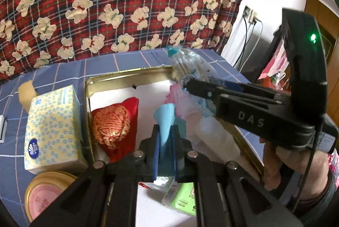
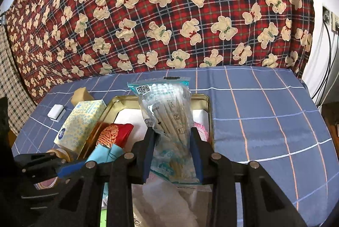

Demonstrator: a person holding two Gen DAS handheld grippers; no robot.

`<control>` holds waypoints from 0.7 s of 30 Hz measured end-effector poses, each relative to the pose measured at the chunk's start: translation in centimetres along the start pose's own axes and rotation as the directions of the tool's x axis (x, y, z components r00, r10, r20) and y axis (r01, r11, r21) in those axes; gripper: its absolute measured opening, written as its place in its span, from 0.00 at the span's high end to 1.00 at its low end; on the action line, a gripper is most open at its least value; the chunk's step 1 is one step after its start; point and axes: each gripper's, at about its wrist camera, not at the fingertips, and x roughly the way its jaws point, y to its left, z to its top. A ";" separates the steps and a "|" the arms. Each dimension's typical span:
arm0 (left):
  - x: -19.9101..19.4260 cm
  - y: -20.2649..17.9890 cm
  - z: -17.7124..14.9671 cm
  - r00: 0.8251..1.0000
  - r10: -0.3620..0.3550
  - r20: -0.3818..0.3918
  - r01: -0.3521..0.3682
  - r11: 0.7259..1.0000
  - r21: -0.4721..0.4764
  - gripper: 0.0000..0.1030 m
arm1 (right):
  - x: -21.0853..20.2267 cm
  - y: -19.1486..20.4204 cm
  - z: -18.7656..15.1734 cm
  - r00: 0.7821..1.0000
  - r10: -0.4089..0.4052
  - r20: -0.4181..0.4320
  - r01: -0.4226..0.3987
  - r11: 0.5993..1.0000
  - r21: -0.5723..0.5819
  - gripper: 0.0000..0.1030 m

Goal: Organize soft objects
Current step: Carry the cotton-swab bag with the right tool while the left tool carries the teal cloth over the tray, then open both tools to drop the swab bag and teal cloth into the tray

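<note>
1. Blue pads of the left gripper [image 1: 166, 143] are clenched on a light blue folded cloth [image 1: 166, 121], which sits squeezed narrow between them
2. From that grip the cloth's long axis runs straight ahead along the fingers, its wider free end fanning out past the tips and pointing away from the tool, over the gold tin tray [image 1: 118, 75]
3. To the left of the left gripper's tips a red embroidered pouch [image 1: 115, 127] lies on the tray's white liner; further left, outside the tray wall, stands a yellow tissue pack [image 1: 53, 127]
4. Below the same tool a green packet [image 1: 183, 199] shows between its arms, partly hidden
5. Right gripper [image 2: 172, 142] is grasping a clear bag of cotton swabs [image 2: 167, 112], pads pressing both sides of its lower half
6. That bag's long axis lies along the fingers, sealed blue top edge pointing forward and slightly up, away from the tool; the swab sticks inside run the same way
7. Beneath and ahead of the right gripper is the tray; the bag hangs above its far right part, near some pink and white soft items [image 1: 180, 99]
8. Left of the right tool, the other gripper's tips and the cloth appear low in view, just beside the pouch
</note>
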 end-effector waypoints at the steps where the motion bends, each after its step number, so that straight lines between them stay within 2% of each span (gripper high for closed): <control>1: 0.2 0.0 -0.1 1.000 0.002 -0.006 -0.002 1.000 0.001 0.93 | 0.0 0.0 0.0 1.000 -0.005 0.000 0.005 1.000 -0.003 0.65; 7: 0.3 -0.4 -0.3 1.000 0.007 -0.012 -0.007 1.000 0.023 0.90 | 0.4 0.0 -0.1 1.000 -0.020 -0.013 0.020 1.000 0.000 0.63; 10: -0.1 -0.5 -0.4 1.000 0.023 -0.002 -0.023 0.999 0.026 0.77 | 0.5 0.0 -0.2 1.000 -0.015 -0.022 0.015 1.000 0.004 0.62; 12: -0.3 -0.5 -0.4 1.000 0.028 0.009 -0.028 0.999 0.031 0.61 | 0.4 0.1 -0.2 1.000 -0.007 -0.016 0.007 1.000 0.003 0.55; 14: -0.7 -0.7 -0.5 0.998 0.047 0.029 -0.048 0.998 0.046 0.51 | 0.1 0.3 -0.1 1.000 -0.006 -0.003 0.006 1.000 0.002 0.50; 16: -1.1 -0.8 -0.5 0.998 0.054 0.046 -0.056 0.997 0.057 0.50 | -0.3 0.6 0.1 1.000 -0.014 0.019 0.014 1.000 0.001 0.46; 21: -2.2 -1.0 -0.7 0.995 0.060 0.079 -0.067 0.994 0.081 0.46 | -1.4 1.1 0.7 0.998 -0.022 0.066 0.023 1.000 -0.003 0.43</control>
